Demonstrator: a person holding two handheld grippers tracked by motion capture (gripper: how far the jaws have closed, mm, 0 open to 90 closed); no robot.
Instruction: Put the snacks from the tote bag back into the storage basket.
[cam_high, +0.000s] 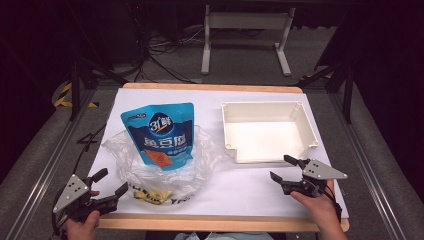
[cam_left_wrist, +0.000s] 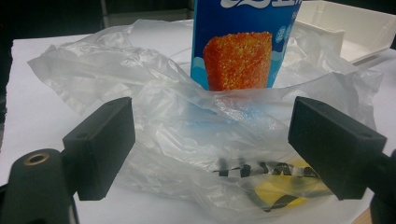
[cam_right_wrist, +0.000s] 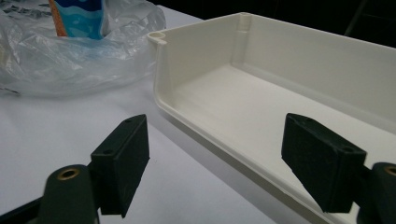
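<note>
A blue snack pouch (cam_high: 159, 135) with an orange block printed on it lies half inside a crumpled clear plastic bag (cam_high: 162, 167) on the left of the white table sheet. My left gripper (cam_high: 112, 181) is open at the bag's near left corner, its pads wide apart with the bag (cam_left_wrist: 196, 121) and pouch (cam_left_wrist: 238, 46) just ahead. An empty white plastic tray (cam_high: 267, 130) stands on the right. My right gripper (cam_high: 281, 168) is open just in front of the tray's near right corner, nothing between its pads; its view looks into the tray (cam_right_wrist: 261, 93).
The bag has black and yellow print (cam_left_wrist: 275, 179) at its near end. A wooden table edge (cam_high: 210, 222) runs along the front. A white-legged stand (cam_high: 245, 30) is on the floor behind the table. Bare white sheet (cam_high: 240, 185) lies between bag and right gripper.
</note>
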